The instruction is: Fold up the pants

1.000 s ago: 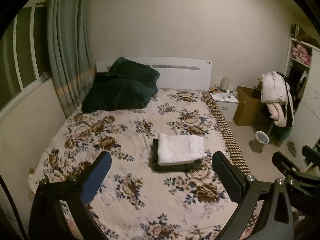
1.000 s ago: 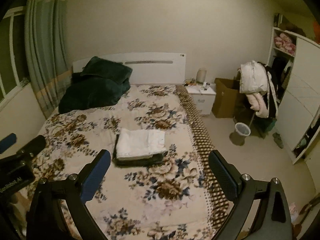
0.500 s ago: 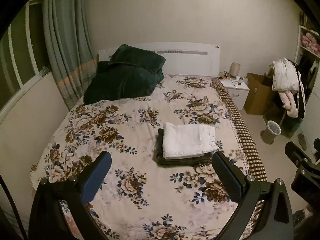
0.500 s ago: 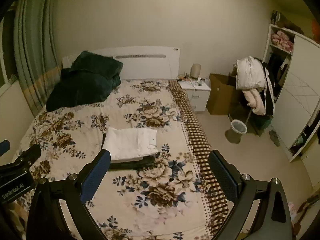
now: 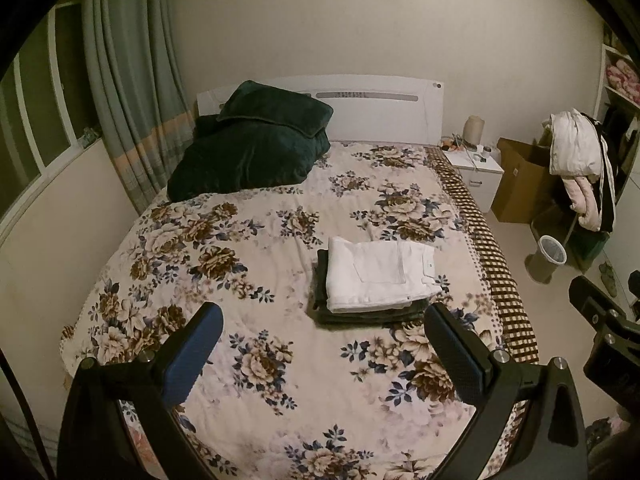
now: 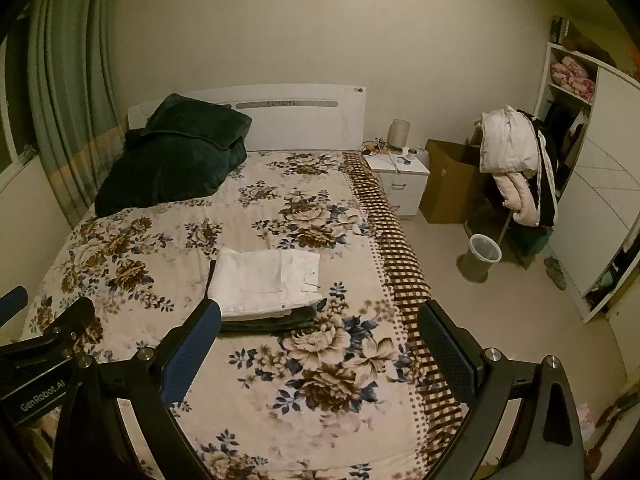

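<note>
Folded white pants (image 5: 380, 274) lie on top of folded dark pants (image 5: 368, 314) on the floral bed cover (image 5: 256, 264), right of the bed's middle. The stack also shows in the right wrist view, white pants (image 6: 266, 282) above the dark ones (image 6: 272, 320). My left gripper (image 5: 322, 344) is open and empty, held high above the foot of the bed, well short of the stack. My right gripper (image 6: 318, 340) is open and empty too, to the right of the left one. Both are far from the pants.
Dark green pillows (image 5: 256, 148) lie at the headboard. A curtain (image 5: 132, 92) hangs on the left. Right of the bed stand a white nightstand (image 6: 402, 178), a cardboard box (image 6: 450, 182), a waste bin (image 6: 482, 256), a chair with coats (image 6: 516, 160) and a wardrobe (image 6: 596, 208).
Both grippers have drawn back and tilted, so the bed and the stack now sit lower and farther in both views. The pants have not moved. Both grippers stay open.
</note>
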Demonstrator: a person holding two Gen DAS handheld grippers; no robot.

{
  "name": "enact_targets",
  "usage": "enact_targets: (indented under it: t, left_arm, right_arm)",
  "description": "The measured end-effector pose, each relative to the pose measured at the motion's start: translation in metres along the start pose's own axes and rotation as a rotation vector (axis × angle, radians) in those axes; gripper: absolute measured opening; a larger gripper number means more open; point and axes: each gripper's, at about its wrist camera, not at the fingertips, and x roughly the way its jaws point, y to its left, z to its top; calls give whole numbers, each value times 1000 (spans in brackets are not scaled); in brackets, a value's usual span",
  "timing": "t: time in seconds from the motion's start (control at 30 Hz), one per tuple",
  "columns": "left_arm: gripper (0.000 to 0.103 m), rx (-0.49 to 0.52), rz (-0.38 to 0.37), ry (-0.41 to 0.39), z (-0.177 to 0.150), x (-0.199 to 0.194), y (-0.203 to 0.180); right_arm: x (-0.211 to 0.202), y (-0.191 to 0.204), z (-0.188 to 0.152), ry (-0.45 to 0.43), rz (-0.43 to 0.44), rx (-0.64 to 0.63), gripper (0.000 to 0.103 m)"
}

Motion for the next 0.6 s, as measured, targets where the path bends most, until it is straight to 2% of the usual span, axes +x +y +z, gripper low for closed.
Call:
enact_targets:
  t: [0.6]
  left_arm:
    - [103, -29, -8, -18, 8, -1, 8]
  right_arm:
    - [6, 2, -5, 30, 1, -4, 101]
